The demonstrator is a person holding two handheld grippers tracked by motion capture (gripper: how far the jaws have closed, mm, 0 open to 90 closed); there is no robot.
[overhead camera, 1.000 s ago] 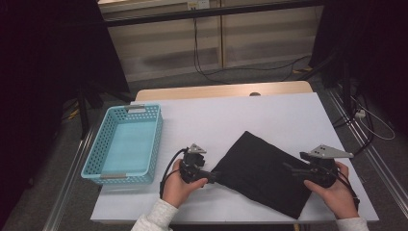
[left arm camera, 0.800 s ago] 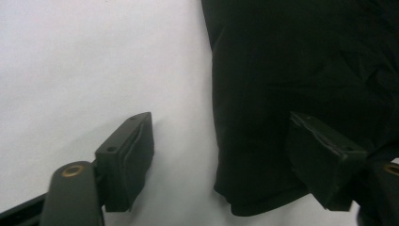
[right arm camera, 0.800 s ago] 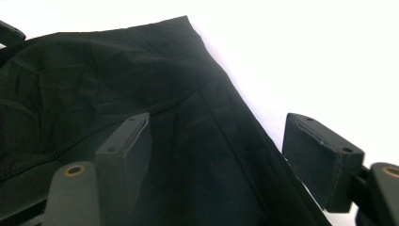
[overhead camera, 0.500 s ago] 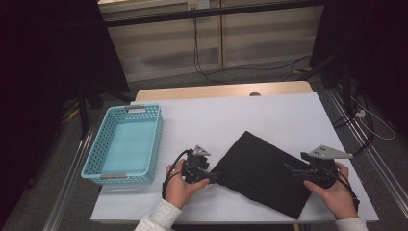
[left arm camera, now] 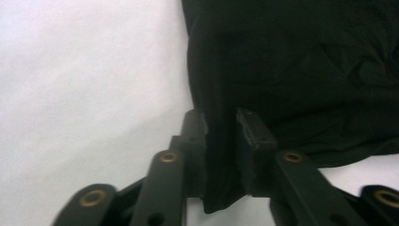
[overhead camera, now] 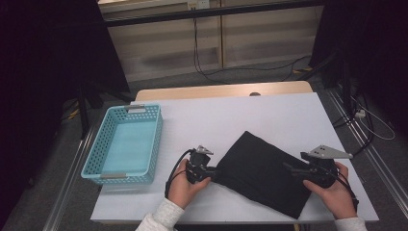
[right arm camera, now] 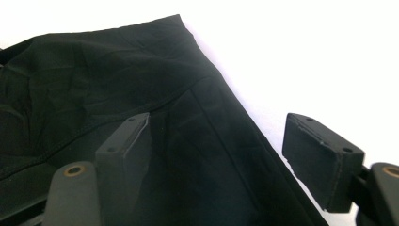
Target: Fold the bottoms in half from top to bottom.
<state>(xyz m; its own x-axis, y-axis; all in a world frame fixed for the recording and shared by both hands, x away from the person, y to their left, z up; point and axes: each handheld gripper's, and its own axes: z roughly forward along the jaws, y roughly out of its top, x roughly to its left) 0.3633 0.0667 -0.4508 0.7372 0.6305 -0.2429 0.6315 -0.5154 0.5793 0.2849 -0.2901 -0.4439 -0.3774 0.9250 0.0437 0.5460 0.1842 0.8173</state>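
A black cloth (overhead camera: 264, 171) lies folded flat on the white table (overhead camera: 240, 113), near the front right. My left gripper (overhead camera: 211, 171) is at the cloth's left corner. Its jaws have just been closing, and in the left gripper view the left gripper (left arm camera: 221, 127) pinches a fold of the cloth (left arm camera: 306, 70) between its pads. My right gripper (overhead camera: 291, 168) is at the cloth's right end with its jaws wide apart. In the right gripper view the right gripper (right arm camera: 219, 125) has one jaw over the cloth (right arm camera: 94, 70) and the other over bare table beyond the cloth's edge.
A light blue plastic basket (overhead camera: 156, 139) stands empty at the table's left side. Bare tabletop stretches behind the cloth. Cables lie on the floor past the far edge and to the right.
The left gripper's jaws have drawn together on the cloth's left corner. Both hands have stayed where they were, and the cloth has not shifted.
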